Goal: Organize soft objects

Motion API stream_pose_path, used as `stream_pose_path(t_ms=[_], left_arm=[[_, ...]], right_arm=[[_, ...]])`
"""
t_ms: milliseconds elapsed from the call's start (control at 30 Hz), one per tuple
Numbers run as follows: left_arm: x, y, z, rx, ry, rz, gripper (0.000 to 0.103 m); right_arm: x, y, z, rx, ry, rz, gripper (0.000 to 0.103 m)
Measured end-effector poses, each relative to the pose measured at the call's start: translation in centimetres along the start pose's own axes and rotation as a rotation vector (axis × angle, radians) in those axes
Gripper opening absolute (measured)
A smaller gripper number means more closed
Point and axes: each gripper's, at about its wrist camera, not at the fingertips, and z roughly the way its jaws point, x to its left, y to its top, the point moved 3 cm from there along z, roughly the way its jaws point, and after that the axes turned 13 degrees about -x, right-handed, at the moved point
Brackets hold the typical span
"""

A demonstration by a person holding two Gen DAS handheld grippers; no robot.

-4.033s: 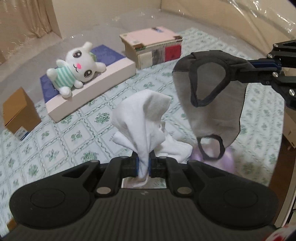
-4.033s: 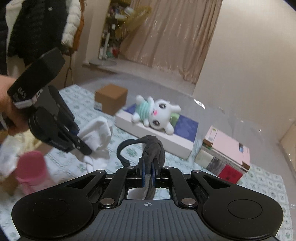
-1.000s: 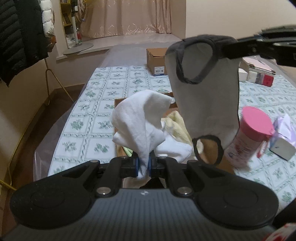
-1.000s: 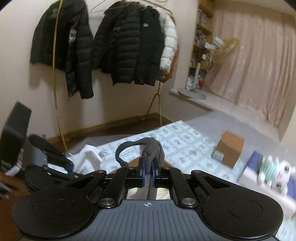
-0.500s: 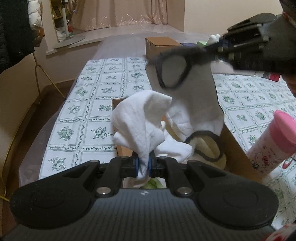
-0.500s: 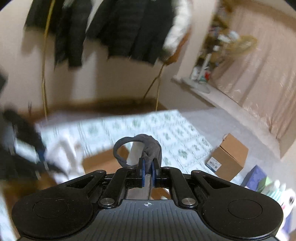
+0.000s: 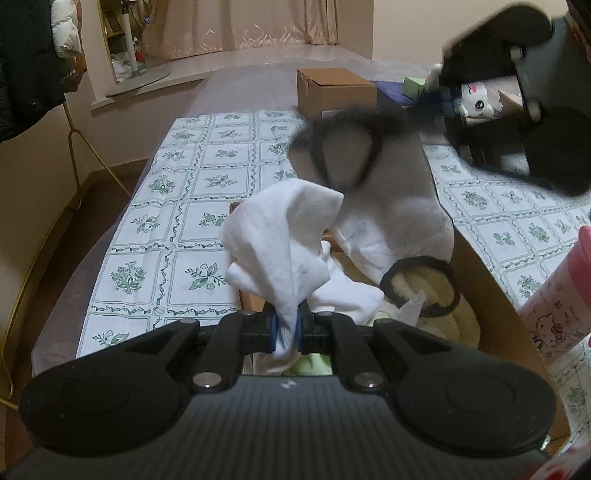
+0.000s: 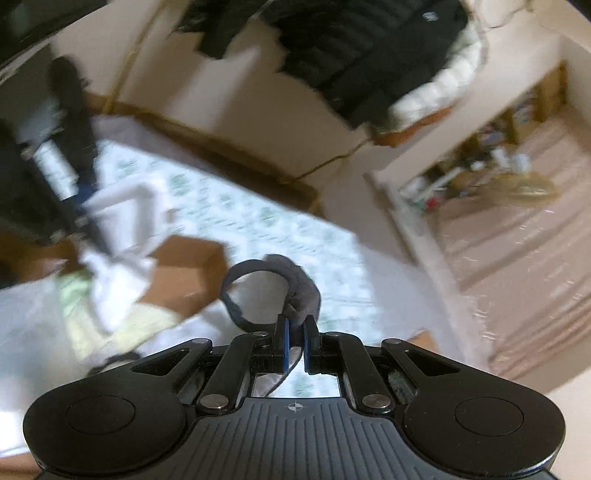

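Right wrist view: blurred mask point(image 8: 295, 291), box point(image 8: 184, 269).

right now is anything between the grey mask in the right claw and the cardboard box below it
Nothing rigid. The right claw holds the grey fabric face mask over the open brown cardboard box, its lower loop already among the cream and white soft items inside. The white cloth gripped in the left claw hangs close beside it.

A lived-in room of a home: dark padded coats point(image 8: 369, 48) hang on a rack along the wall, long curtains point(image 7: 240, 26) close off the far end, and a flowered tablecloth point(image 7: 177, 229) covers the desk, with a plush toy point(image 7: 476, 101) and cardboard box point(image 7: 334, 92) on it.
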Motion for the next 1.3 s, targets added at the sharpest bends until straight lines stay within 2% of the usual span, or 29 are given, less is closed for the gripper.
stream_pose_path(t_ms=[33, 133, 200, 333, 600, 733, 833, 967, 1033, 1067, 1100, 1167, 1233, 1300], left_arm=[[0.0, 0.0, 0.2, 0.004, 0.002, 0.005, 0.008], [0.0, 0.0, 0.9, 0.015, 0.006, 0.016, 0.008], [0.1, 0.1, 1.5, 0.021, 0.008, 0.024, 0.008], [0.1, 0.3, 3.1, 0.042, 0.011, 0.048, 0.008], [0.0, 0.8, 7.4, 0.107, 0.003, 0.108, 0.009], [-0.4, 0.5, 9.1, 0.160, -0.009, 0.150, 0.010], [-0.5, 0.3, 9.5, 0.170, -0.016, 0.165, 0.015], [-0.2, 0.7, 8.9, 0.154, -0.022, 0.151, 0.031], [0.0, 1.1, 8.3, 0.144, -0.029, 0.130, 0.035], [0.0, 1.2, 7.9, 0.135, -0.019, 0.129, 0.041], [0.0, 1.4, 7.4, 0.124, -0.015, 0.131, 0.042], [0.0, 1.7, 6.5, 0.108, -0.018, 0.120, 0.042], [0.0, 1.9, 5.5, 0.090, -0.013, 0.108, 0.043], [0.0, 2.1, 4.4, 0.071, -0.012, 0.090, 0.043]], right_arm=[[0.7, -0.6, 0.6, 0.032, 0.073, 0.003, 0.007], [2.1, -1.9, 2.5, 0.149, 0.199, -0.001, 0.007], [1.9, -2.7, 4.0, 0.213, 0.237, 0.052, 0.007], [0.4, -4.3, 7.3, 0.338, 0.262, 0.206, 0.007], [-0.7, -6.7, 12.1, 0.461, 0.224, 0.290, 0.007], [-1.2, -7.2, 12.6, 0.453, 0.220, 0.325, 0.007], [-1.5, -7.1, 11.8, 0.434, 0.220, 0.375, 0.007], [-1.8, -7.0, 10.4, 0.396, 0.216, 0.433, 0.007], [-2.0, -6.8, 9.7, 0.374, 0.211, 0.453, 0.009], [-2.0, -6.6, 9.3, 0.361, 0.204, 0.461, 0.012], [-2.1, -6.4, 8.9, 0.349, 0.198, 0.470, 0.015], [-2.4, -6.2, 8.1, 0.324, 0.182, 0.497, 0.031], [-2.9, -6.0, 7.3, 0.302, 0.169, 0.516, 0.038], [-3.4, -5.6, 6.1, 0.280, 0.159, 0.545, 0.040]])
